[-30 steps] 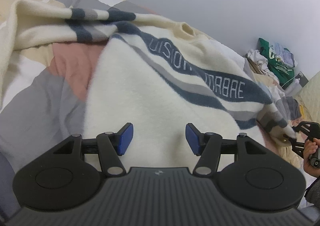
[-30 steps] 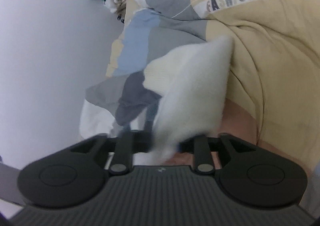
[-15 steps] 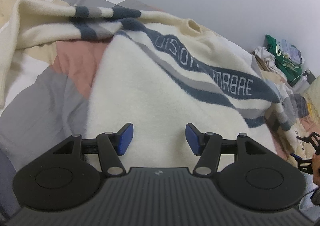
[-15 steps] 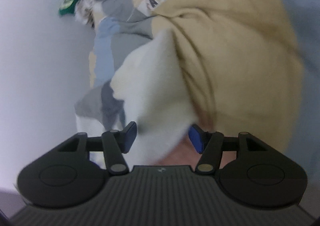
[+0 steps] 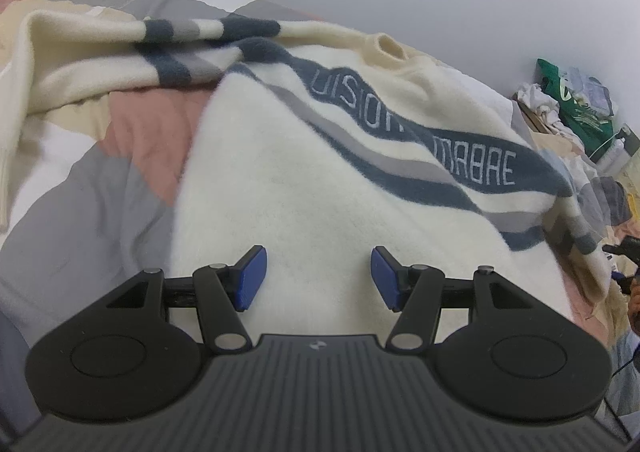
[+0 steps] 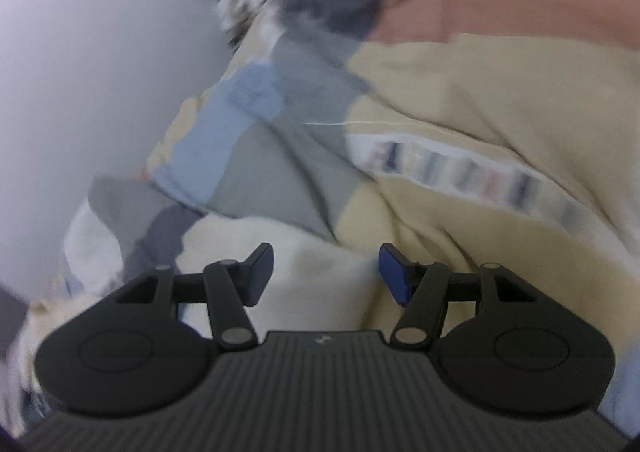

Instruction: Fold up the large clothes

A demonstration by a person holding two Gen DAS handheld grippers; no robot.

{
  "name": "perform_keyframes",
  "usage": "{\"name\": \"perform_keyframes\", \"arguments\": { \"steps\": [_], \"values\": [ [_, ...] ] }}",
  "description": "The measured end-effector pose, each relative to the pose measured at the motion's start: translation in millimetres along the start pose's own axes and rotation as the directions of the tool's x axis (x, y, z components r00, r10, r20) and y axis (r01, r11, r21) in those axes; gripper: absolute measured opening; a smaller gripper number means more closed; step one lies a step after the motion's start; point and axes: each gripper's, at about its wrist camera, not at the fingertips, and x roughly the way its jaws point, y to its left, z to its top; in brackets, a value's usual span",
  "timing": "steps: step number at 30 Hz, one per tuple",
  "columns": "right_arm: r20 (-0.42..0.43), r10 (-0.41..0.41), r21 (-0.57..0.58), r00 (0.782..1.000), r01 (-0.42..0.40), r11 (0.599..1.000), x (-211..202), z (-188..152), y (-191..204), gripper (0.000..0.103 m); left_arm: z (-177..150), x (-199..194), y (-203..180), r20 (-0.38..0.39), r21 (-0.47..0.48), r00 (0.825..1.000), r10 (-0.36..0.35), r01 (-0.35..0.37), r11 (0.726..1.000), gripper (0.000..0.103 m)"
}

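Letting go of the cream sweater [image 5: 320,187] sleeve, our right gripper [image 6: 326,276] now sits apart and empty like the left gripper [image 5: 318,278], so the sweater lies flat mid-frame, ready for folding.

Cream sweater [image 5: 304,187] lies on patchwork-quilted bed [image 5: 100,187].

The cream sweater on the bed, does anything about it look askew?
Yes. The cream knit sweater with navy and grey stripes lies crooked on the patchwork quilt, its left sleeve bunched and doubled back beside the body.
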Motion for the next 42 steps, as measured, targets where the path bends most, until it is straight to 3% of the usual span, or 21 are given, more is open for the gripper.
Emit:
{"name": "perform_keyframes", "arguments": {
  "steps": [2,4,6,8,14,16,19,22,25,27,30,33,36,37,38,42],
  "values": [
    [-0.045,-0.008,-0.048,0.999,0.006,0.999,12.3,5.8,1.7,0.061,1.0,1.4,-2.1,0.0,0.002,1.0,0.01,-0.01,1.0,0.064],
    [-0.05,0.013,-0.105,0.999,-0.018,0.994,13.3,8.3,6.3,0.05,2.1,2.3,-4.7,0.002,0.005,1.0,0.018,-0.018,1.0,0.064],
    [-0.059,0.014,-0.157,0.998,-0.024,0.987,9.4,9.3,9.8,0.014,3.8,3.3,-6.6,0.002,0.004,1.0,0.025,-0.025,1.0,0.064],
    [-0.079,0.026,-0.202,0.996,-0.042,0.978,-0.2,9.7,11.5,0.003,4.9,3.6,-8.3,0.002,0.0,1.0,0.027,-0.027,1.0,0.064],
    [0.019,0.08,-0.207,0.997,-0.074,0.976,-64.5,21.0,18.0,0.003,5.7,0.5,-8.9,0.006,-0.003,1.0,0.021,-0.021,1.0,0.064],
    [0.043,0.064,-0.21,0.997,-0.054,0.976,-81.6,25.1,19.6,0.003,5.0,-1.5,-8.4,0.009,-0.001,1.0,0.011,-0.011,1.0,0.064],
    [0.005,0.025,-0.222,1.0,-0.023,0.975,-81.9,22.6,19.6,0.007,5.1,-2.1,-7.9,0.009,-0.003,1.0,0.008,-0.008,1.0,0.064],
    [-0.059,0.017,-0.134,0.998,-0.025,0.991,-70.6,10.8,12.1,0.008,4.5,-3.2,-8.4,0.009,-0.005,1.0,0.001,-0.001,1.0,0.064],
    [-0.095,0.015,-0.062,0.995,-0.021,0.998,-57.2,-8.4,2.3,0.025,3.1,-4.1,-8.5,0.012,0.004,1.0,0.006,-0.006,1.0,0.064],
    [-0.106,0.027,-0.029,0.994,-0.03,0.999,-49.4,-20.9,-1.5,0.051,2.1,-4.9,-7.0,0.01,-0.003,1.0,0.001,-0.001,1.0,0.064],
    [-0.108,0.068,0.01,0.992,-0.067,0.998,-37.3,-35.9,-4.8,0.051,2.3,-5.9,-5.3,0.01,-0.016,1.0,-0.008,0.008,1.0,0.064],
    [-0.089,0.05,-0.011,0.995,-0.051,0.999,-20.7,-40.6,0.1,0.055,2.9,-5.8,-4.7,0.011,-0.026,1.0,-0.012,0.012,1.0,0.064],
    [-0.107,0.059,0.041,0.992,-0.055,0.998,-4.9,-36.8,7.1,0.053,4.3,-2.8,-4.6,0.004,-0.042,1.0,-0.016,0.016,0.999,0.064],
    [-0.092,0.052,0.023,0.994,-0.051,0.998,-5.0,-35.3,13.5,0.045,4.5,-2.2,-4.8,0.003,-0.042,1.0,-0.015,0.015,0.999,0.064],
    [-0.074,0.057,-0.01,0.996,-0.058,0.998,-7.4,-33.7,21.2,0.028,4.8,-1.7,-5.5,0.002,-0.04,1.0,-0.014,0.014,0.999,0.064],
    [0.003,0.028,-0.131,1.0,-0.027,0.991,-36.1,-19.9,64.6,0.018,4.8,-3.2,-5.7,0.001,-0.036,1.0,-0.017,0.017,0.999,0.064]
  ]
}}
